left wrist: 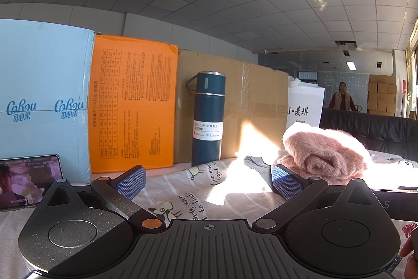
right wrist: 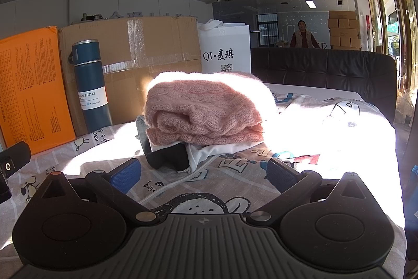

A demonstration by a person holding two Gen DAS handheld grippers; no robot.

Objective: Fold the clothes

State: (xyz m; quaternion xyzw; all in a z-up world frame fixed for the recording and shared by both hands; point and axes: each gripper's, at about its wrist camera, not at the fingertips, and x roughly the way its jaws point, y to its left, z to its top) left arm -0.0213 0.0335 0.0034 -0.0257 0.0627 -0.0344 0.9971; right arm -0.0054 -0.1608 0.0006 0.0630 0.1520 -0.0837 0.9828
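A folded pink knit sweater (right wrist: pixel 203 111) lies on top of a small pile with a white garment (right wrist: pixel 222 149), a black piece (right wrist: pixel 169 157) and a grey piece (right wrist: pixel 142 132) under it, on a cartoon-print bedsheet (right wrist: pixel 209 190). My right gripper (right wrist: pixel 203 173) is open and empty, just in front of the pile. In the left wrist view the sweater (left wrist: pixel 324 153) sits ahead to the right and the grey piece (left wrist: pixel 257 165) beside it. My left gripper (left wrist: pixel 209 181) is open and empty over the sheet (left wrist: pixel 183 190).
A blue vacuum bottle (left wrist: pixel 208 119) stands against cardboard, orange (left wrist: pixel 133 106) and light-blue (left wrist: pixel 44 96) boxes at the back. A phone (left wrist: pixel 28 181) leans at left. A white bag (right wrist: pixel 226 47), a black headboard (right wrist: pixel 326 67) and a person (right wrist: pixel 303 37) stand beyond.
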